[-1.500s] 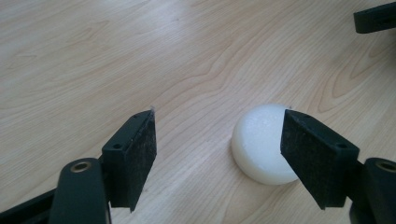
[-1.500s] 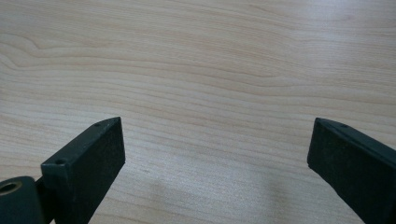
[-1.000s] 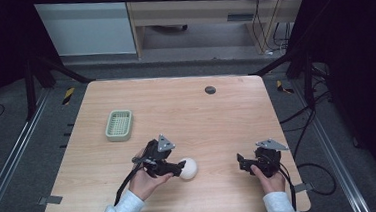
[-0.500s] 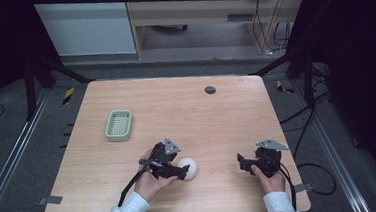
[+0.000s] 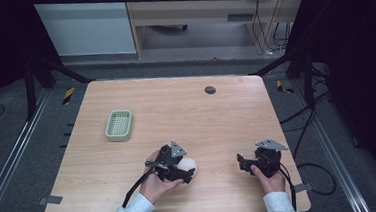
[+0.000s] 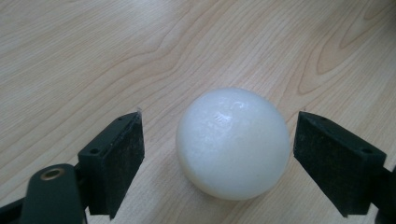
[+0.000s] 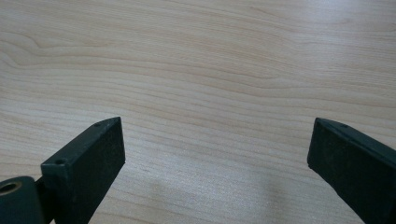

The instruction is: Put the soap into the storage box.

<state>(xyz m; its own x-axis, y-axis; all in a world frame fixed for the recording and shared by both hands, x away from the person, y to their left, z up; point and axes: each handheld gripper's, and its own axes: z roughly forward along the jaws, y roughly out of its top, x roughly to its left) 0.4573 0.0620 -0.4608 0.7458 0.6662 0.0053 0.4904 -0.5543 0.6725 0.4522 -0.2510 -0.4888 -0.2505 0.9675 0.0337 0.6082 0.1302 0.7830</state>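
A white ball (image 6: 233, 142) rests on the wooden table (image 5: 186, 116), near its front edge. My left gripper (image 6: 219, 161) is open around it, one jaw on each side with a gap to the ball on both. From above, the ball (image 5: 188, 166) lies just right of the left gripper (image 5: 179, 170). My right gripper (image 5: 246, 163) sits at the front right, held low over the wood. Its jaws stand wide apart in the right gripper view, right gripper (image 7: 217, 163) with bare table between them.
A pale green slotted basket (image 5: 119, 125) lies on the left half of the table. A small dark round disc (image 5: 209, 90) sits near the far edge. Cables trail from both grippers off the front edge.
The left gripper and hand have slid slightly right and toward the front, so its jaws now straddle the ball. The right gripper has stayed put.
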